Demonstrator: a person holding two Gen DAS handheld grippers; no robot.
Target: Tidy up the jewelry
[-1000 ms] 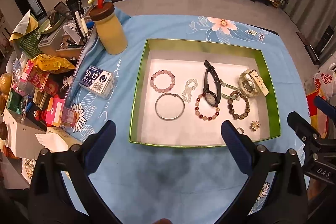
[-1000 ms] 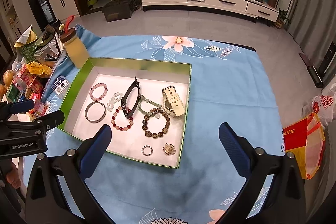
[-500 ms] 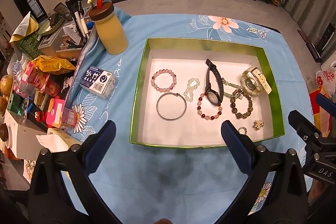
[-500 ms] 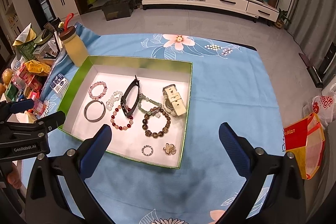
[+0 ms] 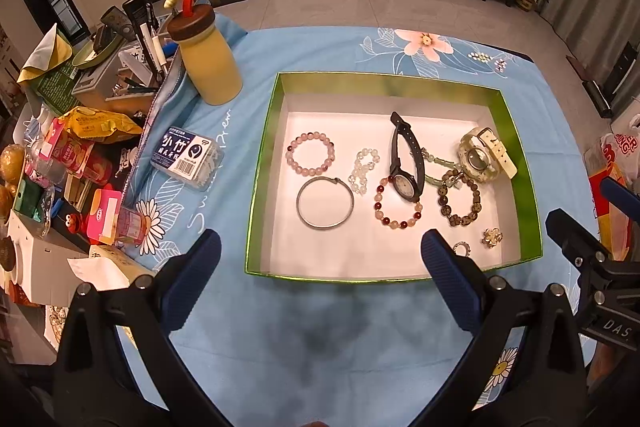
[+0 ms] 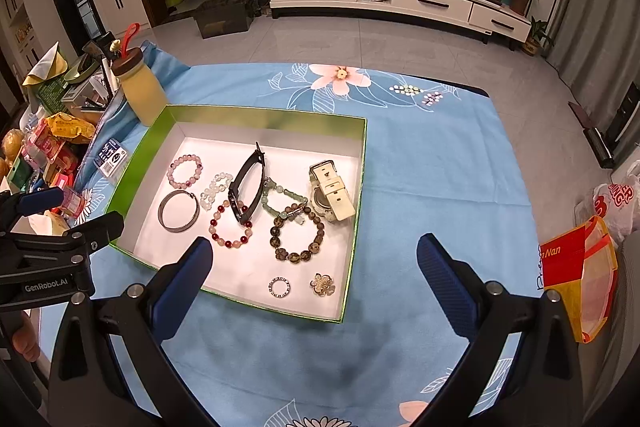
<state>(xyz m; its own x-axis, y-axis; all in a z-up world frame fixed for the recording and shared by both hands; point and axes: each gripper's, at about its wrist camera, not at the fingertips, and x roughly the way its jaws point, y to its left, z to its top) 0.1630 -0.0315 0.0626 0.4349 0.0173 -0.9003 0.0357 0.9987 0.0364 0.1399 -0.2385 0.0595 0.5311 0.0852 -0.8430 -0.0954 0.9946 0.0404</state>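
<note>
1. While both grippers hover above the table (image 5: 320, 339), the left gripper (image 5: 320, 267) is spread wide with nothing between its 2 blue fingers (image 5: 196, 275).
2. Just ahead of that gripper sits the green box (image 5: 260, 187), its near wall lying between the 2 fingertips.
3. Inside it, ahead and slightly left of the left gripper, a pink bead bracelet (image 5: 310, 154) lies beyond a silver bangle (image 5: 325, 203), the 2 apart.
4. Ahead and to the right, a black watch (image 5: 406, 163) overlaps a red-and-white bead bracelet (image 5: 398, 205); a brown bead bracelet (image 5: 458, 199) and a cream watch (image 5: 486, 155) lie further right.
5. The right gripper (image 6: 314, 275) is likewise wide open and empty, its left fingertip over the box's near corner.
6. Between its fingers, close in, a small ring (image 6: 280, 286) and a flower brooch (image 6: 322, 283) rest on the white box floor, near each other but not touching.
7. Far left of the left gripper, a yellow bottle (image 5: 208, 63) stands upright on the blue cloth (image 6: 440, 179), beside a small labelled box (image 5: 186, 158).
</note>
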